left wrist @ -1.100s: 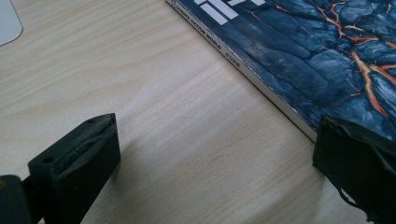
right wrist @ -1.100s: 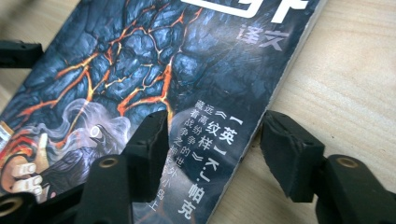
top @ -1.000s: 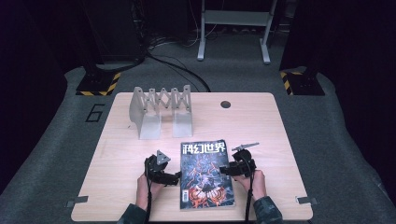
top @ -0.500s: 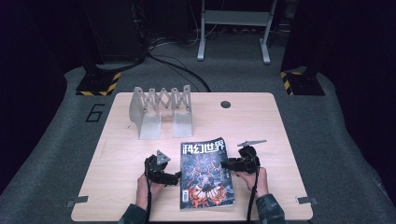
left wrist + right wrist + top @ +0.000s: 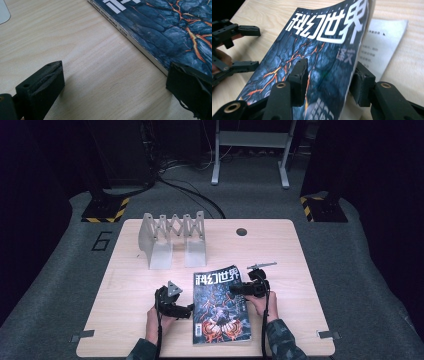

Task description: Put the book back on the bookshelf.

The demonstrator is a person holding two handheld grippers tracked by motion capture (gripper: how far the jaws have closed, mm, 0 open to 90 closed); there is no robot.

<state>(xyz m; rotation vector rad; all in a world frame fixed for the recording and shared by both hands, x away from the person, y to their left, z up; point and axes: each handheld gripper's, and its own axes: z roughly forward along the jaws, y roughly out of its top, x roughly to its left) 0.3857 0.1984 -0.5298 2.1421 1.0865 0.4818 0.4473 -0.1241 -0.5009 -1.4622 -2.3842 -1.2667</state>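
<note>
Both claws flank magazine (image 5: 220, 305) (cover lifted).

You have one magazine (image 5: 220, 307) near you on the tabletop (image 5: 300, 270), its dark cover printed with white characters. One metal expanding file rack (image 5: 172, 237) stands at the far left, and you can count two flat base plates at its foot. You hold two grippers: the left gripper (image 5: 186, 310) to the magazine's left and the right gripper (image 5: 234, 290) at its right side. One round hole (image 5: 242, 231) sits in the tabletop's far edge. On the floor, two yellow-and-black striped bases (image 5: 105, 211) flank the tabletop, left and right.
</note>
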